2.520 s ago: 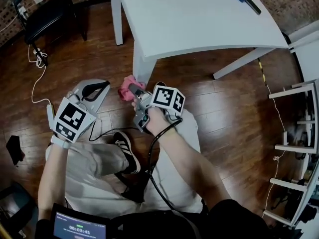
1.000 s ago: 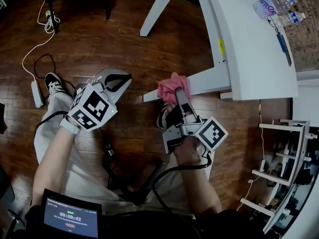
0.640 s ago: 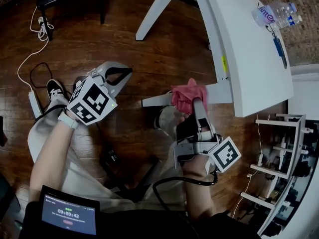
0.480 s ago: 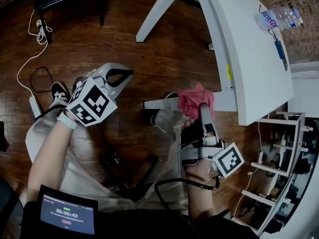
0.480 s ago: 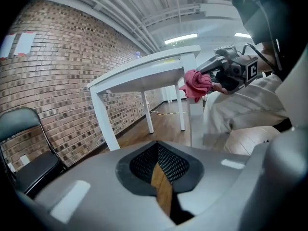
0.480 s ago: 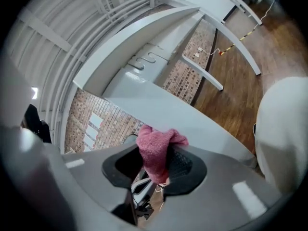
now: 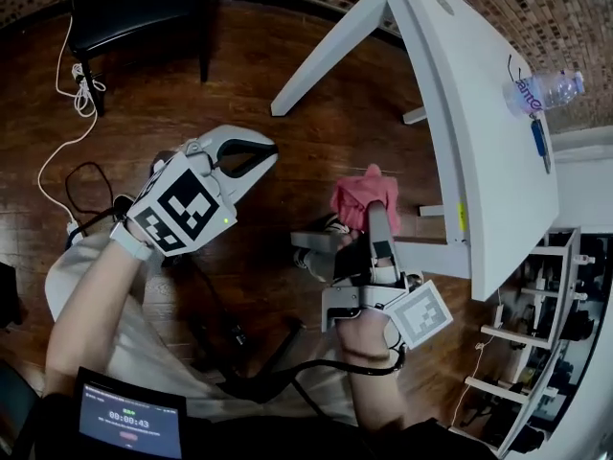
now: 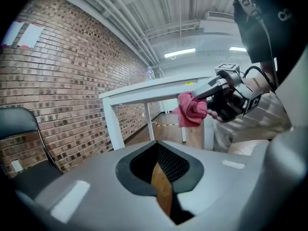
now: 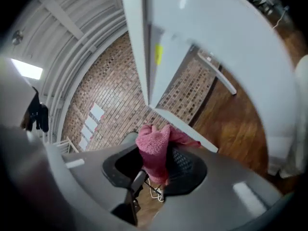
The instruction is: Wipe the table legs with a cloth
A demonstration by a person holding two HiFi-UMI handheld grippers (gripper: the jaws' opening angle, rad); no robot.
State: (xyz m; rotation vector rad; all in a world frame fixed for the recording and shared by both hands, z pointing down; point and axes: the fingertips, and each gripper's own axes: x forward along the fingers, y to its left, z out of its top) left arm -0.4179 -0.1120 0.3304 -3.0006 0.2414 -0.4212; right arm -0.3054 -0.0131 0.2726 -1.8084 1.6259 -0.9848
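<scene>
While the right hand-held gripper [image 7: 373,217] is clamping its jaws on a bunched pink cloth [image 7: 361,195], that cloth is hanging just below the white table [image 7: 479,151], close by the nearest table leg [image 7: 436,255]; whether it is pressing on the leg cannot be told. It is looking soft, light and fluffy, so it is probably going to fold and drag rather than slide stiffly. A grip on a thick bunch, as here, is likely serving best, with a loose pad sticking out past the jaw tips to meet the leg. The left hand-held gripper [image 7: 271,155] is hovering to the left with its jaws together on nothing, well apart from the cloth. The person's trouser legs [image 7: 96,286] and a black cable [image 7: 278,362] are crowding the floor on the near side. A second leg [image 7: 330,56] is slanting away at the far side, and a black chair [image 7: 134,8] and a white cord [image 7: 72,113] are sitting far left. A water bottle [image 7: 546,89] is lying on the table and could roll if the table is being knocked. A white rack [image 7: 546,333] is narrowing the room on the right.
</scene>
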